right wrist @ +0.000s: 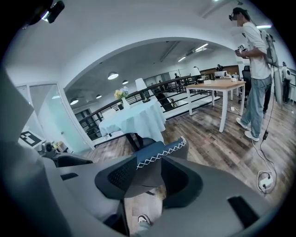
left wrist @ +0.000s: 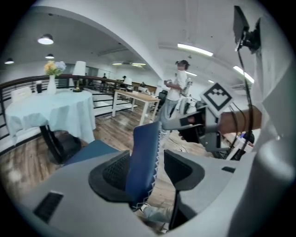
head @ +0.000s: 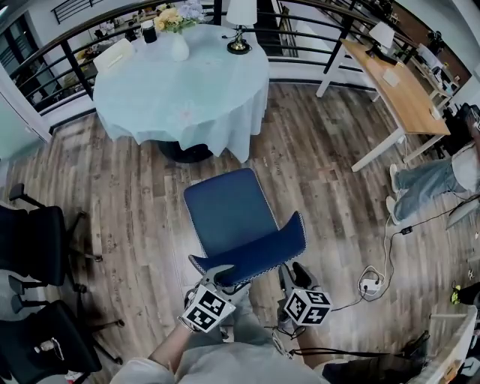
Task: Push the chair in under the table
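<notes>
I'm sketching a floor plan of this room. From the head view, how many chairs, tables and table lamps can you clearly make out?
blue padded chair: 1
black office chairs: 2
tables: 2, the round table under a pale blue cloth and the rectangular wooden desk with white legs
white-shaded table lamps: 2
Total: 7

Chair (head: 225, 210) base hidden under its own seat. Table (head: 186, 153) legs mostly covered by the cloth (head: 187, 90). Person (head: 431, 184) at right — cut off by frame edge. Desk (head: 401, 94) clutter too small to tell.
</notes>
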`<move>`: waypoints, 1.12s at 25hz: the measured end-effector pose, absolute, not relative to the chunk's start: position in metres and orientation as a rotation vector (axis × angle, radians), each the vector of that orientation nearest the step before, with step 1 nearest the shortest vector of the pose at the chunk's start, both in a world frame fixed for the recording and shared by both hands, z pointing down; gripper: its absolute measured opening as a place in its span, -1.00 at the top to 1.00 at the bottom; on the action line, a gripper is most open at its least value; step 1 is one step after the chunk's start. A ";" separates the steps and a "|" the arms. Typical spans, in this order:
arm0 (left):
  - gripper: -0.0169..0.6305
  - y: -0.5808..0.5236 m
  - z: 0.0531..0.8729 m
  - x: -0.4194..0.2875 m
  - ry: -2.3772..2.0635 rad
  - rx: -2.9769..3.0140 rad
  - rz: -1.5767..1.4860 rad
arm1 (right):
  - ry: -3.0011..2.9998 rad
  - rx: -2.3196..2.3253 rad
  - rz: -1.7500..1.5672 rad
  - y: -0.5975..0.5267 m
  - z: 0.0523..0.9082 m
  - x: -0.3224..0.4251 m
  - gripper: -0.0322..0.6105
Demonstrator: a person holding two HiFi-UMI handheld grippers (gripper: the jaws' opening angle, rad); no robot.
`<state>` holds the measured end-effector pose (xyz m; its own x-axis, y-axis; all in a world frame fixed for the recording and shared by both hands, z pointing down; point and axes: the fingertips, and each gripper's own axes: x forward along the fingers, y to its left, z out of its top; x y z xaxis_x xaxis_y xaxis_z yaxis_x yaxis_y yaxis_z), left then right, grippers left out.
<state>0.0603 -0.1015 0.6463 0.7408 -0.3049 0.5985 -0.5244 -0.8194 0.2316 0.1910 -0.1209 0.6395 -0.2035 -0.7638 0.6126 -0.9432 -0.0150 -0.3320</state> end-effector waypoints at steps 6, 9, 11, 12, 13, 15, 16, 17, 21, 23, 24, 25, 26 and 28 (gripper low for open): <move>0.24 -0.096 0.669 0.078 -0.583 2.641 1.008 | -2.007 1.774 1.033 -0.136 0.646 0.188 0.42; 0.44 -0.102 0.674 0.075 -0.644 2.571 0.933 | -2.010 1.781 1.035 -0.138 0.646 0.187 0.42; 0.44 -0.103 0.672 0.075 -0.662 2.568 0.916 | -2.012 1.779 1.038 -0.138 0.644 0.187 0.42; 0.45 -0.103 0.671 0.076 -0.662 2.572 0.918 | -2.015 1.776 1.041 -0.138 0.644 0.188 0.42; 0.45 -0.103 0.671 0.076 -0.657 2.572 0.917 | -2.018 1.773 1.042 -0.138 0.643 0.188 0.42; 0.45 -0.104 0.671 0.076 -0.644 2.567 0.913 | -2.023 1.770 1.041 -0.139 0.643 0.188 0.42; 0.45 -0.104 0.672 0.076 -0.640 2.565 0.912 | -2.023 1.769 1.041 -0.140 0.644 0.187 0.42; 0.45 -0.104 0.672 0.076 -0.638 2.563 0.912 | -2.021 1.767 1.042 -0.140 0.644 0.188 0.42; 0.45 -0.108 0.673 0.077 -0.654 2.566 0.911 | -2.014 1.767 1.040 -0.144 0.645 0.188 0.42; 0.45 -0.114 0.672 0.075 -0.673 2.567 0.912 | -2.016 1.764 1.037 -0.150 0.645 0.187 0.42; 0.45 -0.119 0.672 0.074 -0.685 2.566 0.914 | -2.020 1.762 1.034 -0.154 0.645 0.186 0.42; 0.45 -0.123 0.672 0.072 -0.696 2.565 0.916 | -2.027 1.761 1.031 -0.159 0.645 0.184 0.42; 0.45 -0.128 0.672 0.070 -0.707 2.564 0.918 | -2.033 1.759 1.028 -0.163 0.645 0.183 0.42; 0.45 -0.137 0.672 0.067 -0.720 2.563 0.918 | -2.040 1.759 1.022 -0.172 0.644 0.180 0.42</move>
